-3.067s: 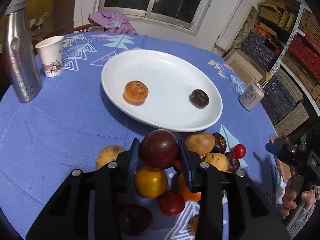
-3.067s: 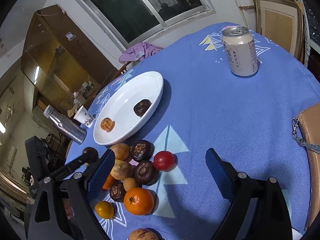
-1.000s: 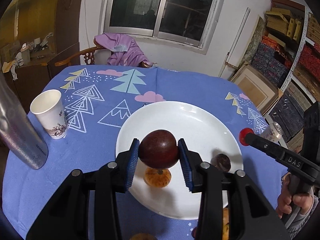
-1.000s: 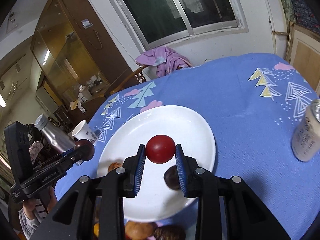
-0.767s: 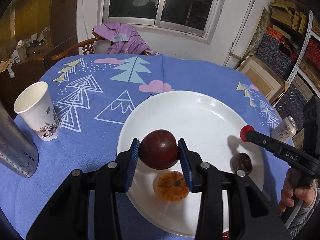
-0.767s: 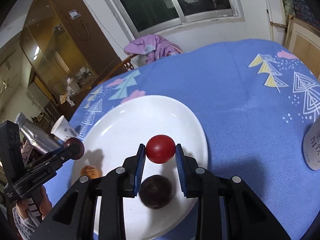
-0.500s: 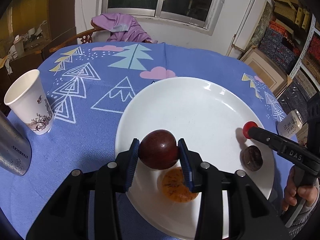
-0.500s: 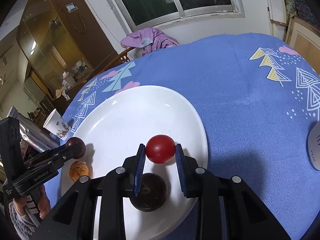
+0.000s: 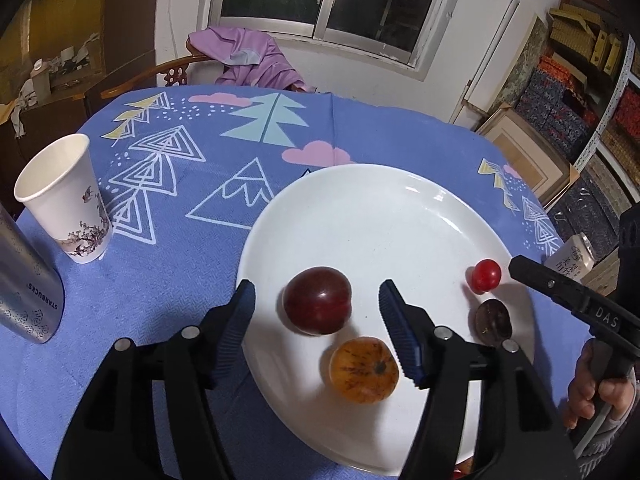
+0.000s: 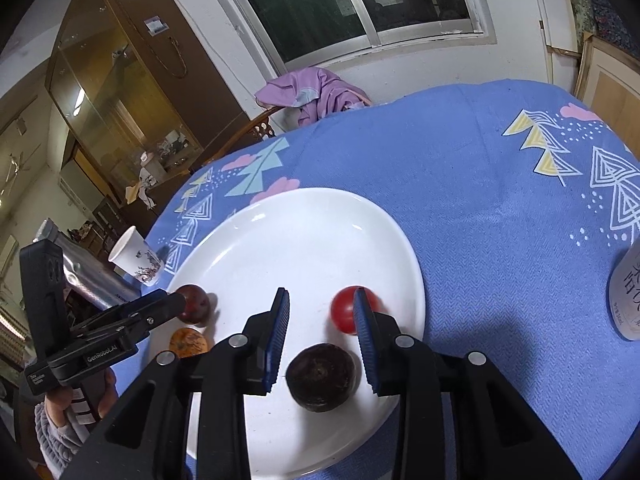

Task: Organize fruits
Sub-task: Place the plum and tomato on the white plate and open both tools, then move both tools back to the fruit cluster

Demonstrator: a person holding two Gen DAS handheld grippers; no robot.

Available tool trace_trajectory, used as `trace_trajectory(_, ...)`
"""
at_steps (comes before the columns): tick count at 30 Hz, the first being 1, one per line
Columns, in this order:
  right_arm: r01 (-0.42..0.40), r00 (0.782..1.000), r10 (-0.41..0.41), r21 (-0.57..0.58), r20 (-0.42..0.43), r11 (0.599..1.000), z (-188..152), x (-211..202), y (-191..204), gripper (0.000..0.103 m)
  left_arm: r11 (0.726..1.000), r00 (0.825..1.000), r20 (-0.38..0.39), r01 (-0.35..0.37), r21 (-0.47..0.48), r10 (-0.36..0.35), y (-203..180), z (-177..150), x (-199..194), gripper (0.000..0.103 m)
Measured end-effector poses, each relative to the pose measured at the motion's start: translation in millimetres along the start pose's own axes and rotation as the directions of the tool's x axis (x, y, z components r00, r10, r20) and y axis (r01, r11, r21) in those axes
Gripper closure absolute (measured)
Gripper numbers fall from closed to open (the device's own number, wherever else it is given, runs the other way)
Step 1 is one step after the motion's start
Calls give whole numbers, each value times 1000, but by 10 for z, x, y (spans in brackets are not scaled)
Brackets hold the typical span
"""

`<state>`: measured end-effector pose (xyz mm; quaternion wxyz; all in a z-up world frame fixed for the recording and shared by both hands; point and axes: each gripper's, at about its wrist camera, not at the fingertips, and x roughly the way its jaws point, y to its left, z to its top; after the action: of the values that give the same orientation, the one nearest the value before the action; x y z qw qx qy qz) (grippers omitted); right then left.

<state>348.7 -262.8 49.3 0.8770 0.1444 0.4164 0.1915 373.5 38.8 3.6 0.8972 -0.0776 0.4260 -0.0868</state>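
Observation:
A white plate [image 9: 360, 200] [image 10: 304, 232] lies on the blue patterned tablecloth. On it are a dark red plum [image 9: 317, 300] [image 10: 194, 304], an orange fruit [image 9: 364, 370] [image 10: 188, 342], a dark brown fruit [image 9: 493, 322] [image 10: 321, 376] and a small red tomato [image 9: 485, 275] [image 10: 345, 314]. My left gripper [image 9: 318, 320] is open, its jaws wide on either side of the plum. My right gripper [image 10: 322, 330] is open; the tomato lies against its right finger, the dark brown fruit below between the jaws.
A paper cup [image 9: 66, 200] [image 10: 134, 262] and a steel bottle [image 9: 24, 280] stand left of the plate. A drink can [image 10: 628, 292] [image 9: 574, 254] stands to the right. A chair with purple cloth [image 9: 248, 56] is behind the table.
Both grippers have opened. The plum and the tomato have left the jaws and now lie on the plate.

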Motion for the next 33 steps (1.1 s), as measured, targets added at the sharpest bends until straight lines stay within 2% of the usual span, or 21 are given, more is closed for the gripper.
trace_trajectory(6, -42, 998, 42, -9, 44, 999, 38, -221, 99, 67, 1000, 999, 46, 1, 3, -1, -19, 42, -206, 38)
trace_trajectory(9, -72, 996, 73, -23, 59, 997, 23, -362, 205, 65, 1000, 997, 81, 1, 18, -3, -71, 42, -381, 33)
trace_trajectory(11, -78, 994, 81, -38, 76, 996, -7, -475, 295, 62, 999, 994, 110, 0, 36, -4, -121, 14, -533, 30)
trace_trajectory(13, -81, 993, 85, -53, 86, 995, -52, -623, 399, 55, 999, 991, 134, -8, 51, 1, -171, -24, -698, 27)
trace_trajectory(15, -81, 991, 88, -74, 98, 994, -87, -760, 515, 53, 999, 989, 148, -13, 51, 6, -175, -48, -838, 27)
trace_trajectory(19, -90, 987, 103, -110, 122, 990, -282, -1089, 665, 45, 999, 986, 166, -20, 41, 13, -144, -295, -1170, 20)
trace_trajectory(21, -91, 986, 106, -119, 127, 989, -430, -1228, 678, 42, 999, 986, 166, -31, 43, 23, -98, -519, -1267, 16)
trace_trajectory(24, -85, 985, 99, -102, 142, 991, -723, -1401, 555, 36, 998, 991, 122, -64, 29, 60, 63, -926, -1274, 14)
trace_trajectory(27, -71, 988, 77, -51, 130, 996, -974, -1436, 316, 34, 998, 995, 86, -59, -20, 60, 226, -1156, -1272, 14)
trace_trajectory(30, -55, 993, 51, 31, 105, 998, -1128, -1411, 55, 33, 998, 995, 80, -61, -18, 62, 264, -1260, -1267, 14)
trace_trajectory(33, -70, 993, 61, 98, 98, 993, -1146, -1389, -128, 33, 998, 996, 64, -58, 11, 57, 203, -1275, -1198, 14)
